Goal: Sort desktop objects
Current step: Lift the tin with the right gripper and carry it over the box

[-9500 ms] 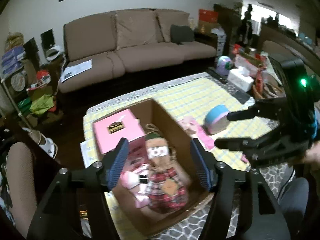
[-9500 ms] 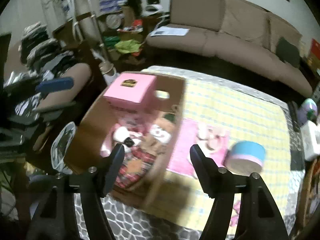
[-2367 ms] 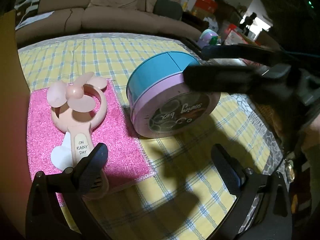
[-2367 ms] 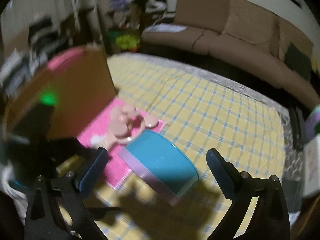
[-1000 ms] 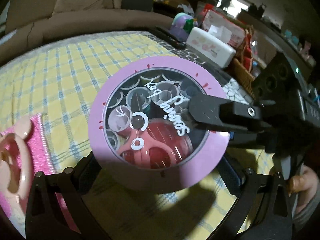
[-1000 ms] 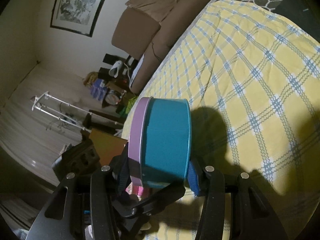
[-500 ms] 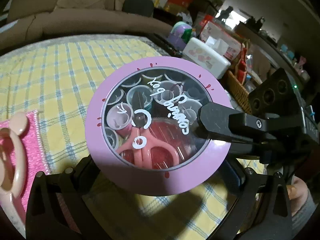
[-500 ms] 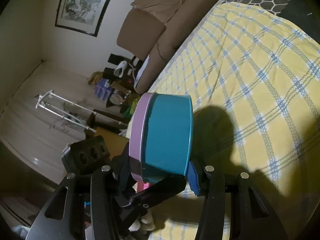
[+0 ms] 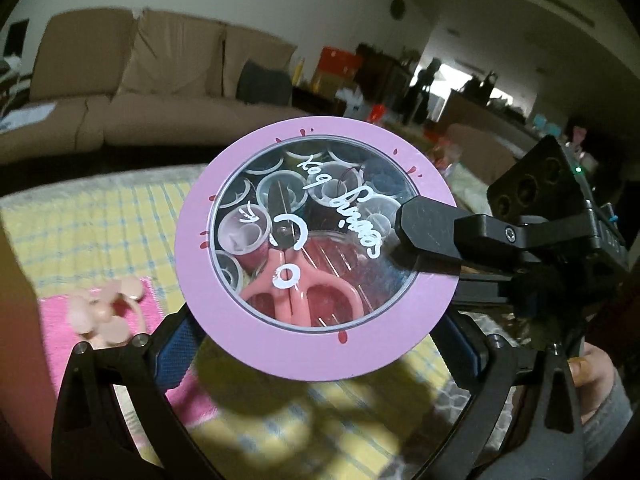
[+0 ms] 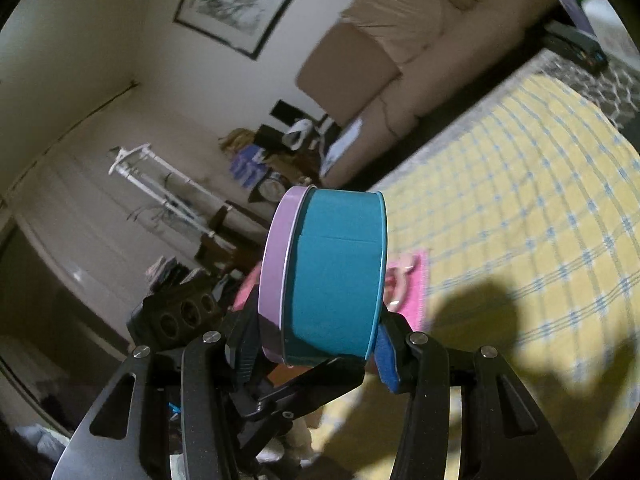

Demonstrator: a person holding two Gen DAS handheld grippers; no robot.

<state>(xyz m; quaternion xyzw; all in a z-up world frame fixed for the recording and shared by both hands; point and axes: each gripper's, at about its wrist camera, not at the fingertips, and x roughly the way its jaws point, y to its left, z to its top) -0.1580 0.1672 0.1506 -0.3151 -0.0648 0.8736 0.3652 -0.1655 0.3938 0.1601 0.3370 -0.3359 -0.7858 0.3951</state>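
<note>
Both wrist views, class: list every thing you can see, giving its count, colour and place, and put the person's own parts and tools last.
Sewing box: one, round, teal wall, lilac windowed lid; held up above the table between both tools.
Scissors: one, pink handles; inside the box, behind the window.
Thread spools: several, pale; inside the box.
Handheld fan: one, peach pink; lying on the mat.
Mat: one, bright pink; on the tablecloth.
Tablecloth: one, yellow with blue checks; covers the table.
Sofa: one, tan; behind the table.
Framed picture: one, dark frame; on the wall.
Hand: one, grey sleeve; at lower right.
Left tool: black, blue pads; grips the box rim.
Right tool: black, blue pads; clamps lid and base.
</note>
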